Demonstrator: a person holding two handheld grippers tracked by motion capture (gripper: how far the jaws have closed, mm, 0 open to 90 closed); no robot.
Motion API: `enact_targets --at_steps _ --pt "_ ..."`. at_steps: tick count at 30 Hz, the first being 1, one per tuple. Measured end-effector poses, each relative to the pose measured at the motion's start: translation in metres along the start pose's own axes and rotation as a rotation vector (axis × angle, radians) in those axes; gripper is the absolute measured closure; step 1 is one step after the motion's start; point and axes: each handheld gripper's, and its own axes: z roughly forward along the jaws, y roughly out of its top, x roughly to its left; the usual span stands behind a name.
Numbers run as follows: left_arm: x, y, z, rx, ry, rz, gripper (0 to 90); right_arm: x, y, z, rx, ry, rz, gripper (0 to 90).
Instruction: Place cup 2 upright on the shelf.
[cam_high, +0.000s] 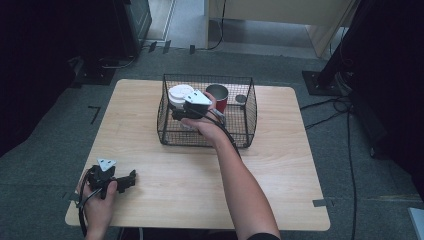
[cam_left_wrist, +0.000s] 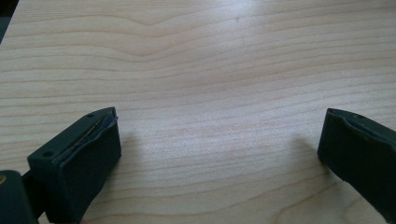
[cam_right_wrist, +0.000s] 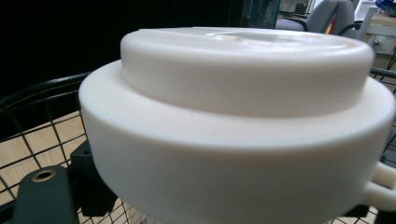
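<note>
A white lidded cup (cam_high: 179, 95) sits at the back left of a black wire basket (cam_high: 250, 107) on the wooden table (cam_high: 280, 165). My right gripper (cam_high: 177, 113) reaches into the basket from the front and is shut against the cup's near side. In the right gripper view the cup (cam_right_wrist: 233, 116) looms very close, its handle (cam_right_wrist: 380, 186) at the lower right, and it hides the jaw tips. My left gripper (cam_high: 131, 180) rests on the table at the front left. It stands open (cam_left_wrist: 219, 154) over bare wood, with nothing between its fingers.
A red cup with a metal inside (cam_high: 218, 95) stands in the basket just right of my right hand, and a small grey round thing (cam_high: 240, 98) lies at the back right corner. Cables and dark stands (cam_high: 330, 75) ring the table on the floor.
</note>
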Motion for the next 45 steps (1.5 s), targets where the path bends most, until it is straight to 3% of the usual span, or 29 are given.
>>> enact_targets --at_steps 12,19,31,45 --pt "0.000 0.000 0.000 0.000 0.000 0.000 0.0 -0.004 0.000 -0.007 0.003 0.017 -0.026 12.5" --pt "0.000 0.000 0.000 0.002 0.000 0.002 0.0 -0.014 0.000 -0.016 0.006 0.015 -0.041 7.4" --pt "0.000 0.000 0.000 0.001 0.000 0.001 0.0 -0.020 0.000 -0.023 -0.009 0.025 -0.114 0.9" --pt "0.000 0.000 0.000 0.001 0.001 0.002 0.0 -0.032 0.001 -0.033 -0.022 0.034 -0.126 0.0"
